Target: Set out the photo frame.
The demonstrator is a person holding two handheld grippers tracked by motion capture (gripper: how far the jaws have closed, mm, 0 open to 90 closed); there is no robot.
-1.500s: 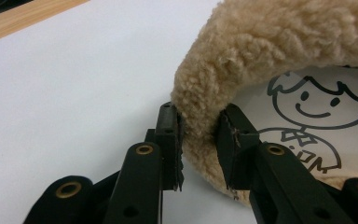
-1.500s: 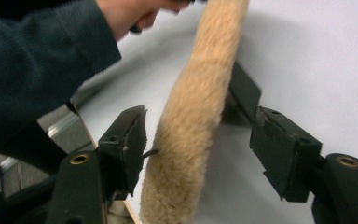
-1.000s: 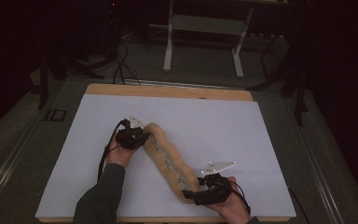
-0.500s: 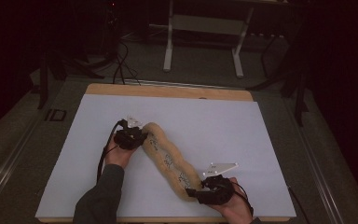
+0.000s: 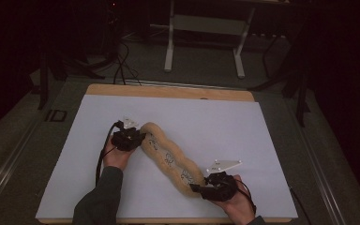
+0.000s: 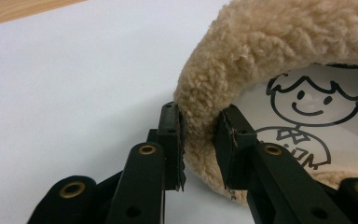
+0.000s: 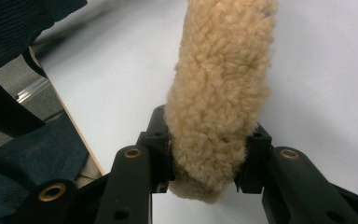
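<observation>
Fleecy tan roll (image 5: 171, 159): your left gripper (image 6: 200, 140) pinches its curled edge, and your right gripper (image 7: 209, 158), jaws just closing, clamps its other end.

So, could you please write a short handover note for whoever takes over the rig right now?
Left gripper: shut on the fleecy rim at the far end of the tan fleece piece, beside its printed cartoon lining.
Right gripper: its jaws have just been closing, and the pads now press on the near end of the fleece.
Fleece: lies stretched in a slanting line across the white sheet, between the two grippers.
Done: both ends gripped.
Left: probably lifting or spreading it; the pictures do not say which. Keep both grips firm meanwhile.
</observation>
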